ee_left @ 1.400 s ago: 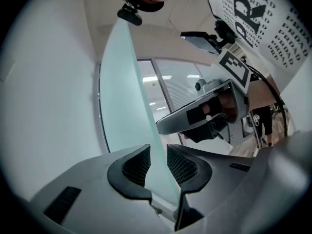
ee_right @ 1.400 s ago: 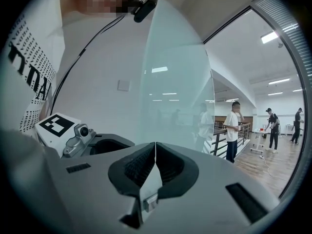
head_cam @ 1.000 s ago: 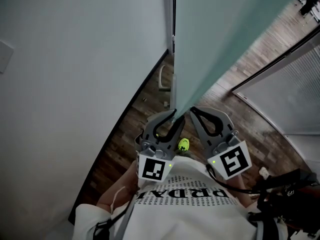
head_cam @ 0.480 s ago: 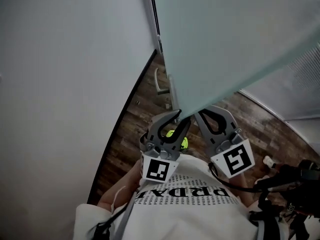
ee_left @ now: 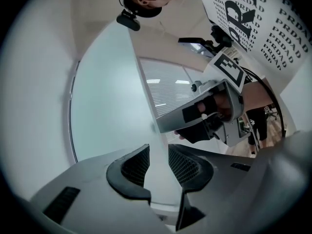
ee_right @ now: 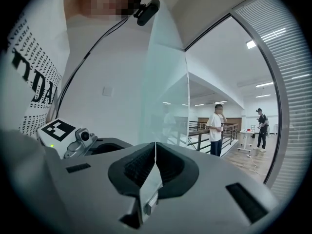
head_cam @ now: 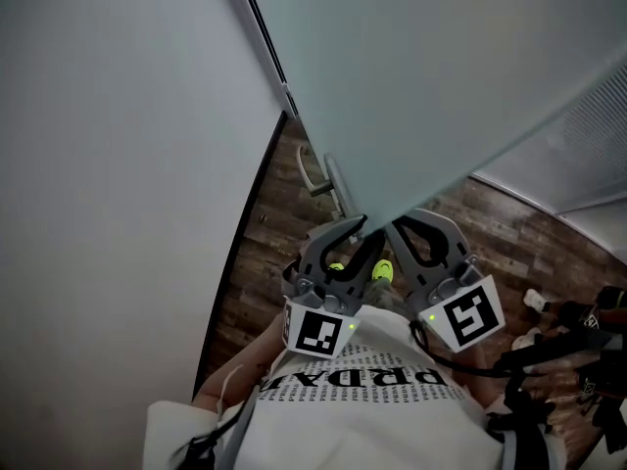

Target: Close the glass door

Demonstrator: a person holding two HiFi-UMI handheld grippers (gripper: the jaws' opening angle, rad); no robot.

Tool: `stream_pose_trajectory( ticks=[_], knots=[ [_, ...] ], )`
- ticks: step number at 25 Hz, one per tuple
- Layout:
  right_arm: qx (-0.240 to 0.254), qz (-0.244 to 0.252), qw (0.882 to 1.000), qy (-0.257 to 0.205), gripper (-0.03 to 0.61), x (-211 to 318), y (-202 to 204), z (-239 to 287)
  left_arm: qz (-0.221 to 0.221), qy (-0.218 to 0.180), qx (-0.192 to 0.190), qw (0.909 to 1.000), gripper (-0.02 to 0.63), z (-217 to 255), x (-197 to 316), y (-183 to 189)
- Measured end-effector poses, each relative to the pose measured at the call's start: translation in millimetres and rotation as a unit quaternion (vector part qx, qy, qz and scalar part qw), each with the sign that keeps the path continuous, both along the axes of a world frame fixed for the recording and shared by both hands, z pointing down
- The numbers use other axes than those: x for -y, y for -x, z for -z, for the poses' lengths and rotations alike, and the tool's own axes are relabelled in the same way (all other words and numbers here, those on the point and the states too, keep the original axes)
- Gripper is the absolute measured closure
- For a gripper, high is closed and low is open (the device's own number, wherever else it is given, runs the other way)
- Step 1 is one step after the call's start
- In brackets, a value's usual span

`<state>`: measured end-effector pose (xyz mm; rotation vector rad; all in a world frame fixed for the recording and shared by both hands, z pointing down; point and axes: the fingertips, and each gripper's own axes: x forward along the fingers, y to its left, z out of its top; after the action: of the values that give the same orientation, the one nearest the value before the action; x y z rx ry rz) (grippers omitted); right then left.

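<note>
The frosted glass door (head_cam: pixel 431 76) fills the top of the head view, its lower edge coming down between my two grippers. My left gripper (head_cam: pixel 355 231) sits at that edge; in the left gripper view its jaws (ee_left: pixel 158 162) are opening, with the pane (ee_left: pixel 107 106) in the gap and the pads off it. My right gripper (head_cam: pixel 394 229) is beside it. In the right gripper view (ee_right: pixel 155 162) it is shut on the door's thin edge (ee_right: pixel 163 82). A metal door handle (head_cam: pixel 315 176) sticks out just beyond the grippers.
A white wall (head_cam: pixel 118 164) stands close on the left, with a narrow strip of dark wood floor (head_cam: pixel 260 262) between it and the door. A blind-covered glass partition (head_cam: pixel 588 155) is at the right. Two people (ee_right: pixel 215 129) stand far off by a railing.
The door edge has swung toward the white wall, narrowing the floor strip. Both grippers moved with it, and the left jaws stand wider apart.
</note>
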<state>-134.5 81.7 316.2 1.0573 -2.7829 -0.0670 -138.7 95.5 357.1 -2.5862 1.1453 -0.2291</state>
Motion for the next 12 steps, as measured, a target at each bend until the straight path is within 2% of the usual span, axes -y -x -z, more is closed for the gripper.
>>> stream_pose_trajectory(
  ticks=[2,4,7,10,12],
  knots=[
    [0.003,0.01,1.0,0.003,0.58,7,-9,-2,0.004,0.002,-0.004,1.0,0.492,-3,7,-8],
    [0.009,0.025,1.0,0.006,0.58,25,-39,-1,0.012,0.004,-0.002,0.9999,0.492,-5,26,-37],
    [0.018,0.047,0.999,-0.003,0.58,39,-81,2,0.018,-0.02,0.003,0.9996,0.492,-2,44,-80],
    [0.013,0.06,0.998,-0.007,0.58,27,-84,1,0.029,-0.007,0.0,0.9995,0.492,-7,35,-85],
    [-0.001,0.068,0.998,-0.013,0.58,21,-81,-2,0.034,-0.015,-0.006,0.9993,0.492,-8,33,-82]
  ],
)
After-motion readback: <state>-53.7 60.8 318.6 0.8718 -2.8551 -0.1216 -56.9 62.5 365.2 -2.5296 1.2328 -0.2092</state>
